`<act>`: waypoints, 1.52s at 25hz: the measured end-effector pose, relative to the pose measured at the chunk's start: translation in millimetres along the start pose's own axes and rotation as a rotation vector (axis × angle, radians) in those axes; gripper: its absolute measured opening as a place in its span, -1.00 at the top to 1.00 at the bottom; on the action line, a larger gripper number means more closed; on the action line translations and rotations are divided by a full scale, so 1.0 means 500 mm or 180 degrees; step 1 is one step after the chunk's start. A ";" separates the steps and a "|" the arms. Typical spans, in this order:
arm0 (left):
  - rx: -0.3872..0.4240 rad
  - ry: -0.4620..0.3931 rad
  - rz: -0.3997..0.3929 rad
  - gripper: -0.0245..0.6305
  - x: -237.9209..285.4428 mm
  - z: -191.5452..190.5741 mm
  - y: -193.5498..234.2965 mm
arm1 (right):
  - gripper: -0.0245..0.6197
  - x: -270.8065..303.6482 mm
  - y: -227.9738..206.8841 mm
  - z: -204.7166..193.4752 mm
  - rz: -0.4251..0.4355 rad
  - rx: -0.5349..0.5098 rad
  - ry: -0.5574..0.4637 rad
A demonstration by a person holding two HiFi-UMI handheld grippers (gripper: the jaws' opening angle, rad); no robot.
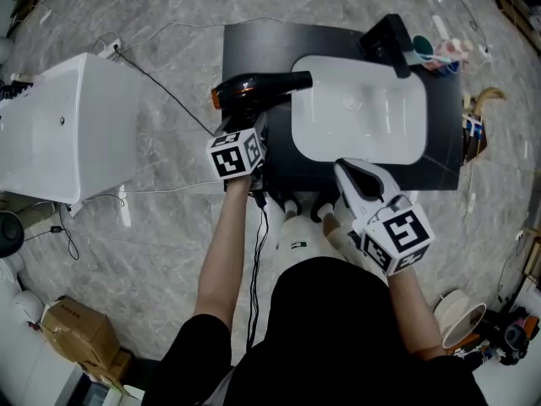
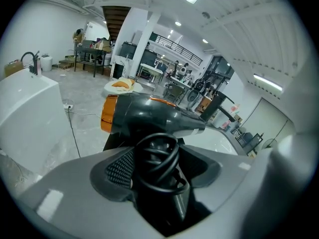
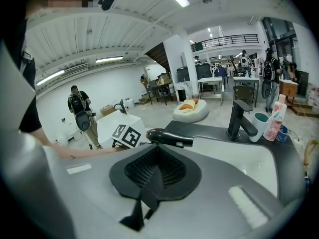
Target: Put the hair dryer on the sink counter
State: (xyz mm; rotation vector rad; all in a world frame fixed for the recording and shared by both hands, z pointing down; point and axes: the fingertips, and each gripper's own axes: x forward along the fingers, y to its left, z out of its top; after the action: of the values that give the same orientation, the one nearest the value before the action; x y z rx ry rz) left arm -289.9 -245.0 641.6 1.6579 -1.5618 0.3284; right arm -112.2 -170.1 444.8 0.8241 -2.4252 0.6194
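One overhead, two low; sink shared

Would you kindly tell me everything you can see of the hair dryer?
The hair dryer is black and glossy, plastic by its look, with an orange rear end and thin orange trim. Its barrel lies roughly level over the left part of the dark counter, with the nozzle pointing toward the white basin. The left gripper clamps its handle, around which the black cord is looped. Whether the dryer rests on the counter cannot be told.
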 end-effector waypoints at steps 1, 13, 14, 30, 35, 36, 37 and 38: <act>-0.0003 -0.0010 -0.0006 0.09 0.000 0.000 -0.001 | 0.89 0.000 -0.001 0.000 -0.0004 0.0006 -0.0005; 0.0072 0.0040 -0.0129 0.04 -0.008 -0.014 -0.011 | 0.89 0.007 0.016 -0.019 -0.0029 0.0134 -0.0040; 0.0069 0.0037 -0.0129 0.04 -0.010 -0.016 -0.010 | 0.89 0.007 0.017 -0.023 -0.0031 0.0147 -0.0044; 0.0195 -0.0119 0.0112 0.05 -0.105 -0.040 -0.005 | 0.89 -0.046 0.029 -0.057 0.0030 0.0161 -0.0176; 0.0150 -0.0245 0.0175 0.09 -0.183 -0.069 -0.012 | 0.89 -0.079 0.050 -0.078 0.0094 0.0160 -0.0254; 0.0157 -0.0258 0.0177 0.10 -0.197 -0.077 -0.017 | 0.89 -0.085 0.055 -0.084 0.0108 0.0152 -0.0266; 0.0166 -0.0268 0.0175 0.13 -0.211 -0.086 -0.023 | 0.89 -0.092 0.061 -0.089 0.0123 0.0143 -0.0279; 0.0173 -0.0277 0.0169 0.13 -0.227 -0.096 -0.029 | 0.89 -0.101 0.069 -0.095 0.0138 0.0135 -0.0294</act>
State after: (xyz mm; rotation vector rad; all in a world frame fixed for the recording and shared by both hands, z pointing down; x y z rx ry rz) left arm -282.7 -132.5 589.9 1.6945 -1.6771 0.3331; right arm -85.2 -97.8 443.1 0.8363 -2.5270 0.6646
